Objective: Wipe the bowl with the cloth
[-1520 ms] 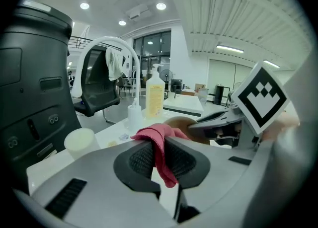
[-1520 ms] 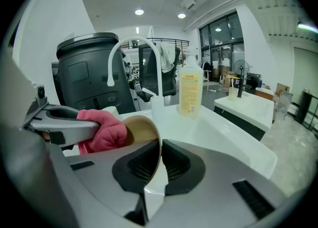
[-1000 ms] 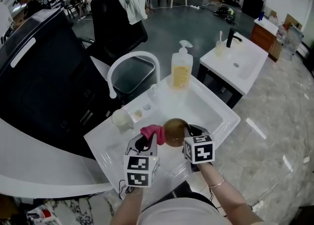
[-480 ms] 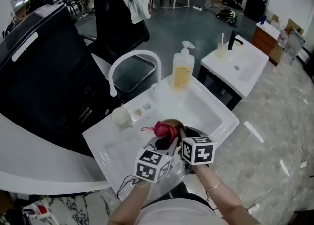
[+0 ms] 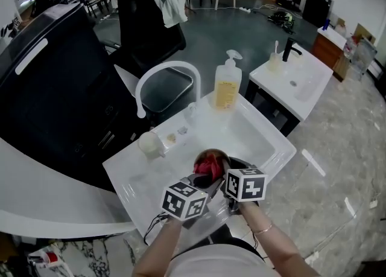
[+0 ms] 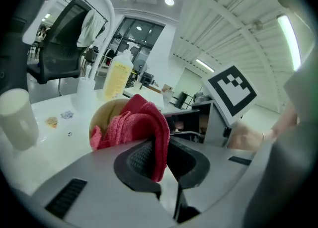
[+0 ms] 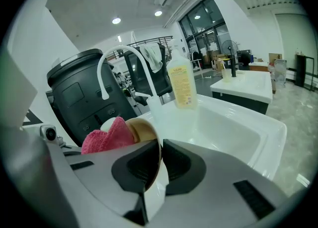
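Both forearms are coming up from the bottom edge of the head view and converging over the front of the white sink [image 5: 274, 136], the two marker cubes sitting side by side just below centre. The left hand-held gripper [image 5: 204, 179] is angling up and to the right, pointing gently downward. Its jaws are pinching the red cloth [image 5: 208, 166], and in the left gripper view a fold of that cloth [image 6: 134, 122] is hanging down between the two dark pads while the rest is bunching inside the tan bowl [image 6: 107, 113].

The right hand-held gripper [image 5: 225, 165] is reaching in from the right, also tipping downward, with a thin bracelet [image 5: 265, 229] showing on its wrist. Its jaws have just been opening slightly, yet the bowl's rim is sitting between the pads and they are pressing on it — the right gripper view is showing the thin wall of the bowl [image 7: 144, 128] running straight down into the gap, with the cloth [image 7: 107, 136] bulging at its left.

The bowl [image 5: 212, 155] is sitting just above the two cubes, over the front of the basin. A soap bottle [image 5: 227, 89] is standing at the sink's far edge, the arched white faucet [image 5: 166, 73] to its left, and a white cup [image 5: 149, 143] on the ledge at the left.
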`<state>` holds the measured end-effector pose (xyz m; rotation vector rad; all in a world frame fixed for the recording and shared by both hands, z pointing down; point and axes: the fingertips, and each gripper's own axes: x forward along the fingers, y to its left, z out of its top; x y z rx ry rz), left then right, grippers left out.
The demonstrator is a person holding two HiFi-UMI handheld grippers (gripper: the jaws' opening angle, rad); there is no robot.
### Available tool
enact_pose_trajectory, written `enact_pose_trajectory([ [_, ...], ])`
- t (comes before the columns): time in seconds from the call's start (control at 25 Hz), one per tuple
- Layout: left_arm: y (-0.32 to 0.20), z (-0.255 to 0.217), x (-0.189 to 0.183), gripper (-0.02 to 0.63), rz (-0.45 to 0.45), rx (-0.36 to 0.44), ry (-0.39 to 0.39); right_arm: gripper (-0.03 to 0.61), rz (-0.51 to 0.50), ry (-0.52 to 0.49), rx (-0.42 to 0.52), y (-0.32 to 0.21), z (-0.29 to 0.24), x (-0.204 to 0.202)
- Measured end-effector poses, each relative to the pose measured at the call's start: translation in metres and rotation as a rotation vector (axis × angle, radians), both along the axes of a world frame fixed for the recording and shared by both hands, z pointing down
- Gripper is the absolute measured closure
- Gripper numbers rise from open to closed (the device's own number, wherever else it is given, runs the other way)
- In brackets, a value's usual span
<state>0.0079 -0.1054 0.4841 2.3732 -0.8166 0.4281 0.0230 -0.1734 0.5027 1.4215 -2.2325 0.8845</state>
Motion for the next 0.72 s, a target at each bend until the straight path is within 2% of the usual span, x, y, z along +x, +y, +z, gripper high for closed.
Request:
enact_pose_trajectory([
  [0.24, 0.006, 0.007, -0.013, 0.568, 0.013, 0.053, -0.191, 0.545, 0.012, 0.003, -0.011, -0.003, 0.006, 0.003],
  [0.32, 0.006, 0.007, -0.019, 0.568, 0.004, 0.071, -0.231, 0.545, 0.016, 0.002, -0.012, -0.003, 0.006, 0.004],
  [0.52, 0.003, 0.005, -0.036, 0.568, -0.054, 0.092, -0.267, 0.545, 0.023, 0.013, -0.011, -0.003, 0.007, 0.006],
  [0.72, -0.005, -0.003, -0.053, 0.568, -0.114, 0.117, -0.267, 0.545, 0.035, 0.017, -0.011, -0.004, 0.008, 0.012],
])
